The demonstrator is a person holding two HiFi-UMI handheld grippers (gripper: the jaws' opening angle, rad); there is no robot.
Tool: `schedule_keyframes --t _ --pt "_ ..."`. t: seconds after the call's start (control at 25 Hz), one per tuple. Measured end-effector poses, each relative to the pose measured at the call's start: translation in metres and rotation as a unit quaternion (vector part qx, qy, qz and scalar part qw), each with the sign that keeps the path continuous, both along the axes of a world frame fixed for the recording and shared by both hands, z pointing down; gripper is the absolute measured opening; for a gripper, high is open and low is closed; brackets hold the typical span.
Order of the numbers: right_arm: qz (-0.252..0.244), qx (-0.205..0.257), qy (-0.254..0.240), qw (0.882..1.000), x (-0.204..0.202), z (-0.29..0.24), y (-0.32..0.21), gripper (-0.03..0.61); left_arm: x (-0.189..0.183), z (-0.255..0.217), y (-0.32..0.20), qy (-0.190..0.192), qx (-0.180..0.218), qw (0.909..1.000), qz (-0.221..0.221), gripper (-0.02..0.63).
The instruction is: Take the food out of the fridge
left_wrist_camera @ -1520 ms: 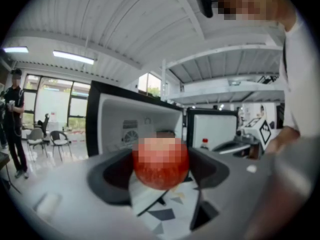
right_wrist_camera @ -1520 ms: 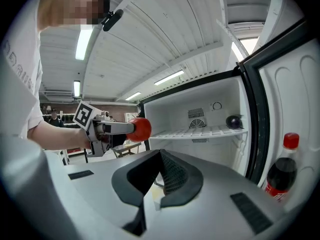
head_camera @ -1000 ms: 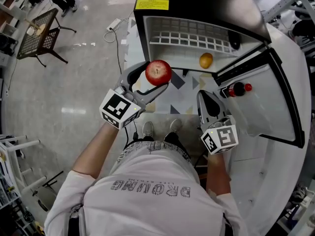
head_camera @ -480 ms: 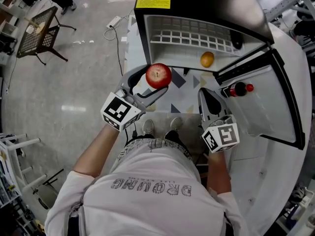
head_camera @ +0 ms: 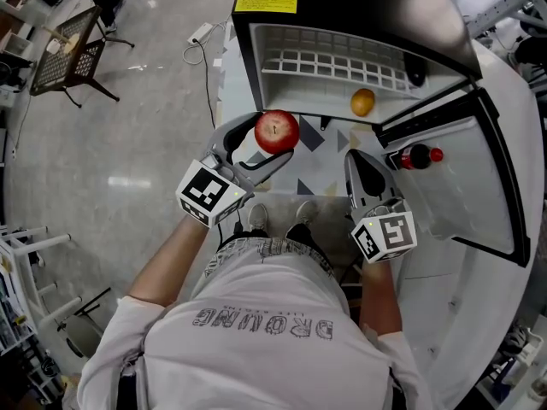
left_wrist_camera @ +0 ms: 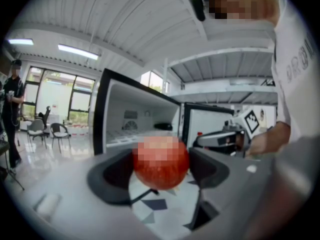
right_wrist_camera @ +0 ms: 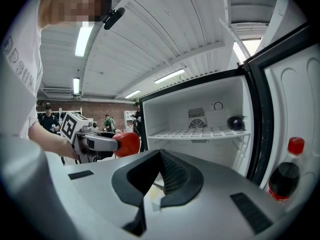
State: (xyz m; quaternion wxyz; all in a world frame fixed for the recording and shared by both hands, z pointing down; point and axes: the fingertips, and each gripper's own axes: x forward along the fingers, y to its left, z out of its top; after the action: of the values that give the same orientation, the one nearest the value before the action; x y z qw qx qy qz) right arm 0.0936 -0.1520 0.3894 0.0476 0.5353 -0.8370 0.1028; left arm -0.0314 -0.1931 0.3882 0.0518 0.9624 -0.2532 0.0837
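My left gripper (head_camera: 267, 143) is shut on a red apple (head_camera: 277, 131), held in front of the open fridge (head_camera: 342, 24) and outside it. The same apple (left_wrist_camera: 161, 162) sits between the jaws in the left gripper view. My right gripper (head_camera: 359, 162) is shut with nothing in it, just before the fridge's lower opening. An orange (head_camera: 362, 102) lies on the fridge floor under the white wire shelf (head_camera: 333, 71). A dark round fruit (right_wrist_camera: 235, 122) rests on that shelf at the right. A cola bottle (head_camera: 415, 155) with a red cap stands in the door rack.
The fridge door (head_camera: 479, 178) swings open to the right. A floor mat with triangle patterns (head_camera: 316, 156) lies under the grippers. A wire-mesh chair (head_camera: 73, 54) stands far left, and a power cable (head_camera: 203, 49) trails on the floor.
The left gripper with the apple has shifted very slightly; the right gripper stays where it was.
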Motion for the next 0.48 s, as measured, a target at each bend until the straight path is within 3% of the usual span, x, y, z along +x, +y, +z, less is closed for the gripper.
schedule_keyframes --t 0.48 --pt "-0.009 -0.004 0.003 1.000 0.0012 0.0054 -0.0045 -0.008 0.0043 0.0029 -0.0017 -0.005 -0.005 1.0000 -0.004 0.352"
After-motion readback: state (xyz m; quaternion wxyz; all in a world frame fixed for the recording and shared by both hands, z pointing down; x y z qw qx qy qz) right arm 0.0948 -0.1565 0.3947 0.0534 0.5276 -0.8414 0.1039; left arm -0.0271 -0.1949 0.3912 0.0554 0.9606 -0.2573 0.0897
